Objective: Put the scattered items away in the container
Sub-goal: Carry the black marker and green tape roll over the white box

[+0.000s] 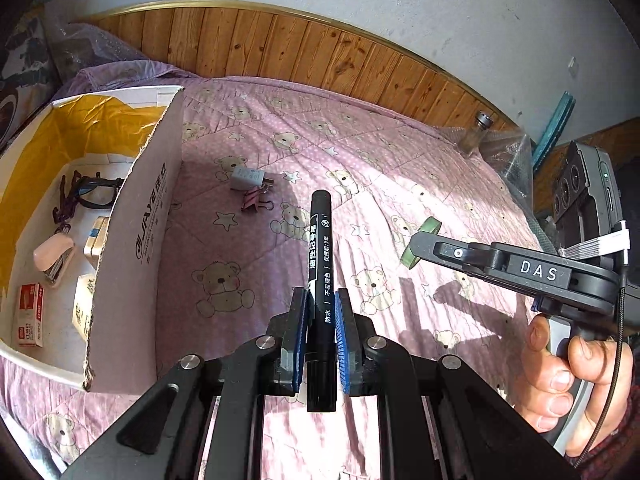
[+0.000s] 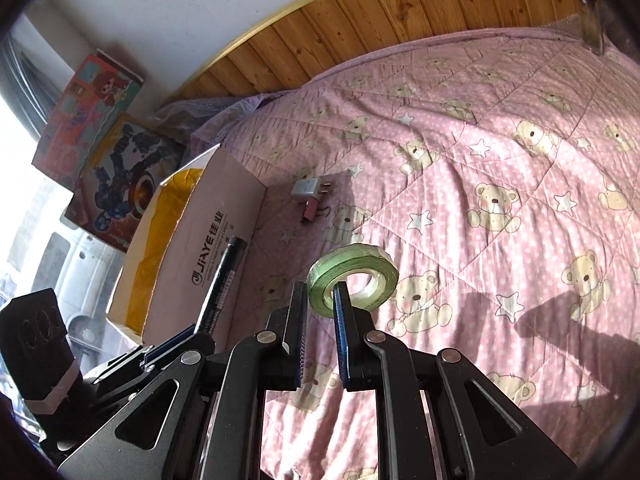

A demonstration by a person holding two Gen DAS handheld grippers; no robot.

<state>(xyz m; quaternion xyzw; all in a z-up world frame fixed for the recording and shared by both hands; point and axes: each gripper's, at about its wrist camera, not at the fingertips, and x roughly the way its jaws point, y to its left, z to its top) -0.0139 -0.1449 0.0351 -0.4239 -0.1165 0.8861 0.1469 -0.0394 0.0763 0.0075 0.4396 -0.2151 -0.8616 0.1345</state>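
Pinching a black marker [image 1: 321, 264] upright between their blue pads, the left tongs [image 1: 321, 300] hang over the pink bedspread [image 1: 400, 152] just beside the cardboard box [image 1: 132, 236]. The right tongs [image 2: 321, 292] clamp a green tape roll's [image 2: 354, 270] rim. A white plug [image 1: 245, 179] and pink clip [image 1: 253, 200] lie touching on the bed.

Box [image 1: 136, 236] sat on bed [image 1: 400, 152] near its left edge; charger [image 1: 245, 179] and binder clip [image 1: 253, 201] lay touching, just right of box. Bottle [image 1: 476, 133] stood at far right corner by headboard [image 1: 320, 56].
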